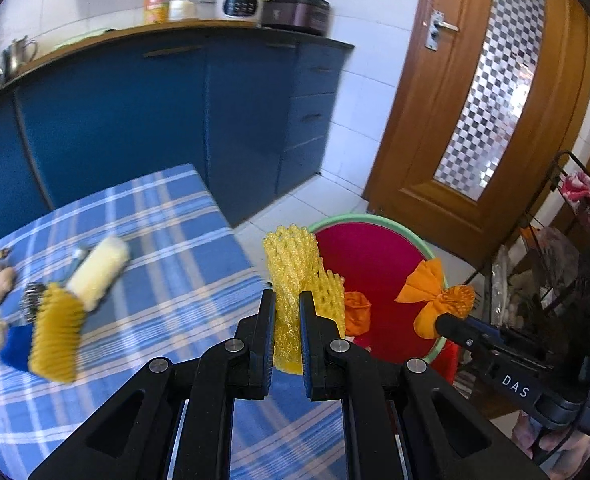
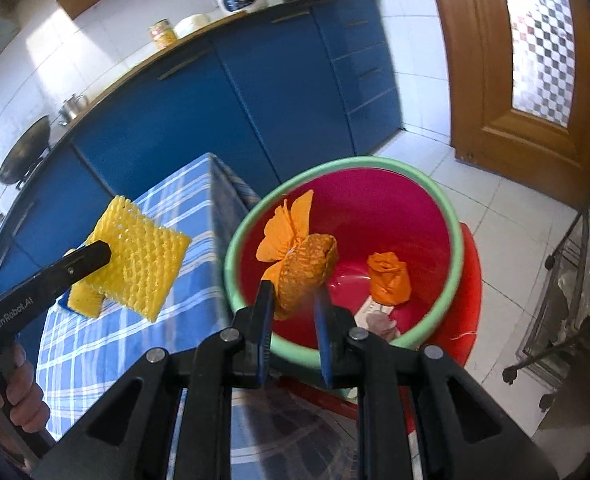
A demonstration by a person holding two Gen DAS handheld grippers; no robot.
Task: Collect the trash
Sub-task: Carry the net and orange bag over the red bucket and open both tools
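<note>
Left wrist view: "DAS" is read on the right gripper, clamped on orange trash.
Right wrist view: "GenRobot.AI" is read on the left gripper, clamped on yellow foam net.

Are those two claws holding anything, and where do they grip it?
Left gripper pinches a yellow foam net near its lower end. Right gripper clamps an orange wrapper bundle around its lower half.

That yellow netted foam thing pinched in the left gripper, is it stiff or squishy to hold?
Probably squishy: the yellow foam net narrows sharply where the left gripper pinches it, then flares out above. It likely weighs little, since it stands up unsupported from that narrow pinch. Its open mesh probably resists slipping.
</note>
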